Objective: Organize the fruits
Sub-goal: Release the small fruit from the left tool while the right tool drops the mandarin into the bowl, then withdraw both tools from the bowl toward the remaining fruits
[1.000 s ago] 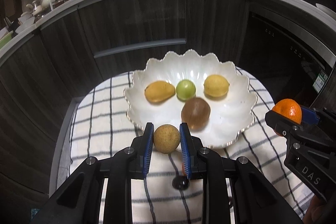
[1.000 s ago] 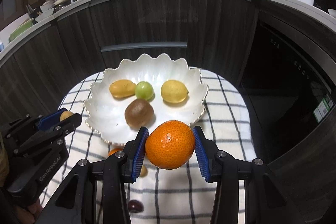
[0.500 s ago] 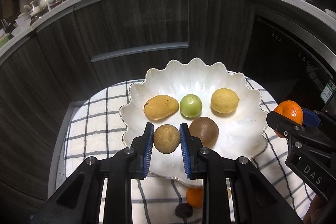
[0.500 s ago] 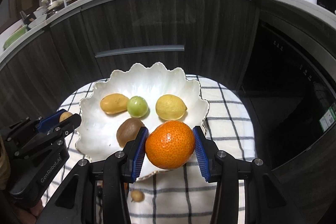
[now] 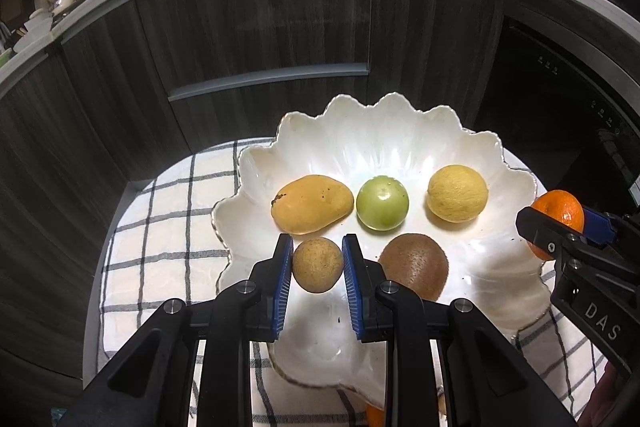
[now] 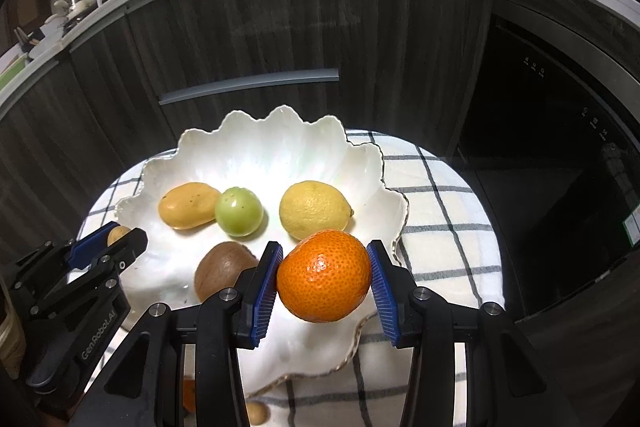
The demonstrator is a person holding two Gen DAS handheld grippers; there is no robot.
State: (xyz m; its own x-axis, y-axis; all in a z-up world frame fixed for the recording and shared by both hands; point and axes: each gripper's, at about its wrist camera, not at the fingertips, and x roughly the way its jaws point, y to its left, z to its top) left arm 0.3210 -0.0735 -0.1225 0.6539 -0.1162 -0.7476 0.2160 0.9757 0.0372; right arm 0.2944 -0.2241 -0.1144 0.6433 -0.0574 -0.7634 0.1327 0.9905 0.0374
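Next, lower both clamped fruits onto bare scalloped bowl [image 5: 400, 131] floor: left gripper [image 5: 317, 271] longan [image 5: 318, 270] at 7 o'clock, right gripper [image 6: 325, 277] mandarin [image 6: 323, 275] at 5 o'clock, before releasing.

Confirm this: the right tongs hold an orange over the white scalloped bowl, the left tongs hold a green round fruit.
Wrong on one count. The left tongs hold a small tan-brown fruit, as the left wrist view shows; the green fruit lies in the bowl. The right tongs do hold the orange.
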